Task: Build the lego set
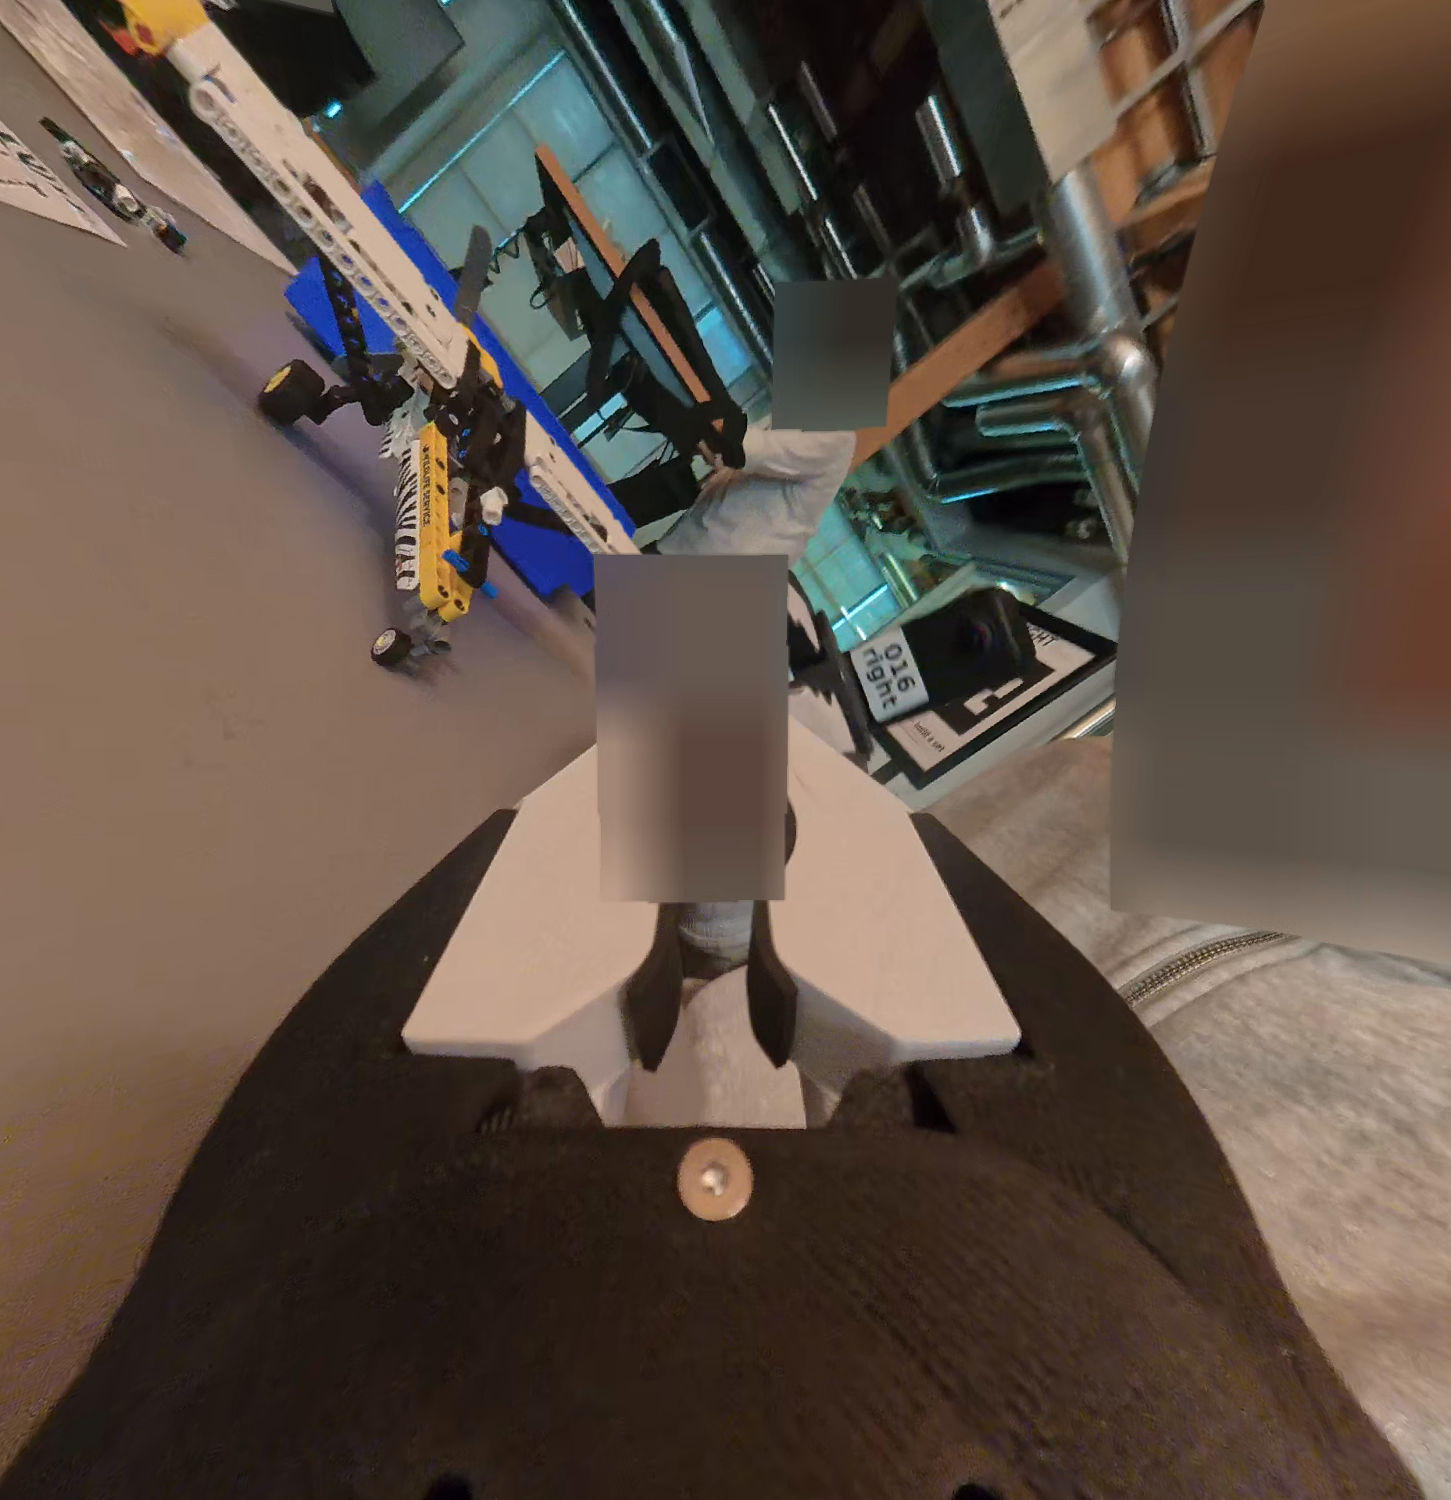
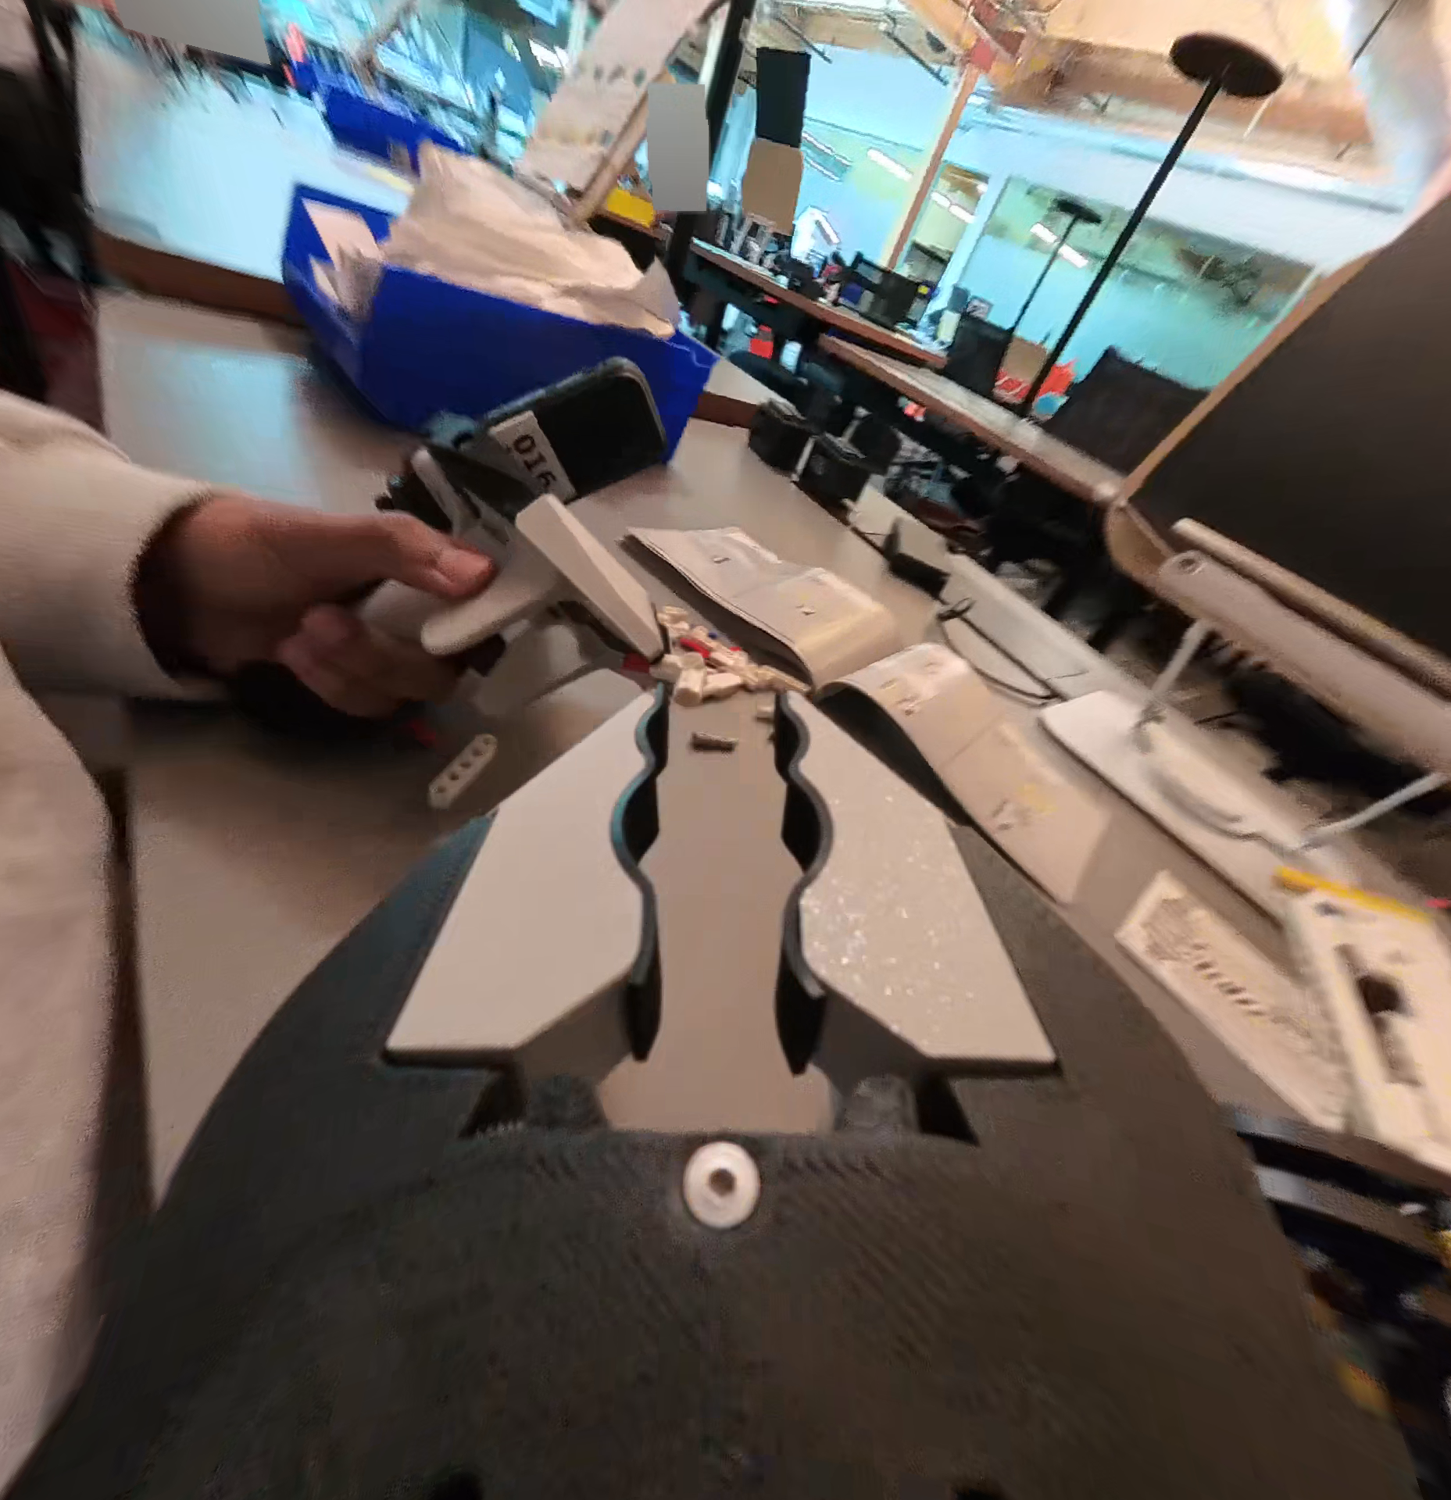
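A part-built yellow, black and white Lego model [image 1: 438,487] stands on the grey table [image 1: 137,568], with a loose small wheel [image 1: 393,645] in front of it. A pile of small white and red Lego pieces [image 2: 706,670] lies by an open instruction booklet [image 2: 770,592]. My left gripper [image 2: 655,649] has its tip in that pile. In the left wrist view its white fingers [image 1: 527,933] stand close together, and a mosaic patch hides the tips. My right gripper [image 2: 722,706] is open and empty, just short of the pile.
A blue bin [image 2: 478,349] with crumpled paper stands at the back. A white beam [image 2: 462,771] and a small dark piece [image 2: 712,740] lie on the table. A monitor [image 2: 1314,406] and sheets stand at the right. Papers [image 1: 24,170] and small dark parts [image 1: 113,191] lie far off. My left and right fingertips are right by each other. Left tips and right tips are each some 15 cm from the loose small wheel [image 1: 393,645].
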Available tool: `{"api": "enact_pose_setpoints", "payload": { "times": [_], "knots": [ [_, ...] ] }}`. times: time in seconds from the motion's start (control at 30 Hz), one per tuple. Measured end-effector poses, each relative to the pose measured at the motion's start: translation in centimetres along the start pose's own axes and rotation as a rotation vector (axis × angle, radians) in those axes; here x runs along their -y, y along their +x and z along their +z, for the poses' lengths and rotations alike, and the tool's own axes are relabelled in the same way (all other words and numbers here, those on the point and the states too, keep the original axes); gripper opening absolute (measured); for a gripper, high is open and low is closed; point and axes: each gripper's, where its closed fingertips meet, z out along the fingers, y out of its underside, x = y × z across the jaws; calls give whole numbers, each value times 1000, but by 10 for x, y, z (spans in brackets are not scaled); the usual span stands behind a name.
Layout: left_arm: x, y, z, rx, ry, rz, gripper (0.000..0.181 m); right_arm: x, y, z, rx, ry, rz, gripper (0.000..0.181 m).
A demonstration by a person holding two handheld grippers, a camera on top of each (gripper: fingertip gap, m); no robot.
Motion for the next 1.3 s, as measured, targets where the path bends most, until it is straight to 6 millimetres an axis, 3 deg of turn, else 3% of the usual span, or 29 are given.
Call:
{"api": "enact_pose_setpoints", "payload": {
  "times": [0.1, 0.23, 0.4, 0.53, 0.7, 1.3],
  "knots": [
    [0, -1, 1, 5, 3, 3, 5, -7, -4, 8, -32, -63, -122, 22],
    [-1, 1, 2, -1, -5, 10, 5, -5, -4, 11, -54, -53, -148, 6],
    [0, 4, 2, -25, 4, 13, 4, -1, -5, 11, -61, -44, -187, 5],
    [-4, 12, 3, -74, -19, 4, 12, 3, -11, 10, 0, -19, -137, 5],
    [-9, 19, 5, -122, -47, -3, 5, 8, -17, 8, 71, 31, -82, 4],
    [-10, 27, 6, -235, -60, -104, 7, 12, -28, 1, 154, 89, -130, 3]
  ]
}}
